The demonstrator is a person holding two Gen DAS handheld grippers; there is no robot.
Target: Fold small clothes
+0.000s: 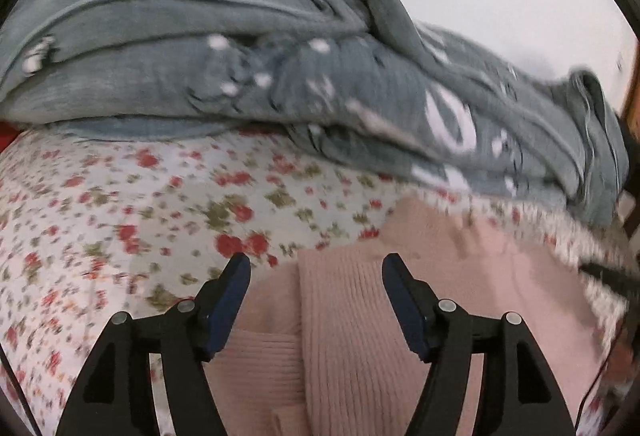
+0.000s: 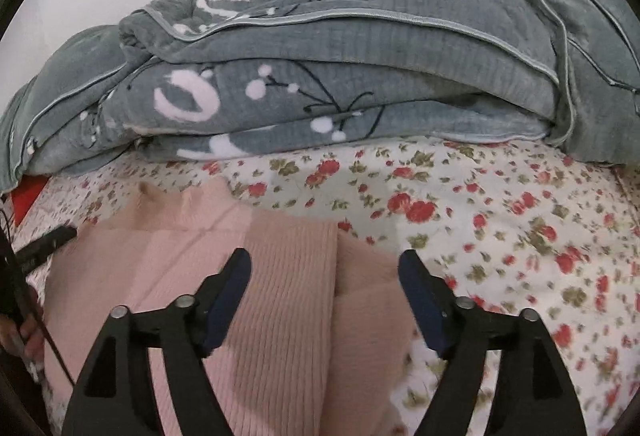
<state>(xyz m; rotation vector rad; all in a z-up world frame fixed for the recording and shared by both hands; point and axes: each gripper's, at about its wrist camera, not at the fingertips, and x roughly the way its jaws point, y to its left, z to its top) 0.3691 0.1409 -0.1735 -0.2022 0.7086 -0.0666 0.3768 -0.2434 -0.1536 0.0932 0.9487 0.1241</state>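
While both tools hang just above it, the pink sweater lies flat on the bed, on the flowered sheet. The left tool stands wide open, with nothing between its jaws; a folded strip of knit lies under it. The right tool is also wide open and empty, above the sweater's right edge. Behind the sweater, against the wall, is a heap of grey blanket. I think the risk is this: the ribbed knit is soft, so the folded strips may slide open, or a low tool may catch them and drag them askew.
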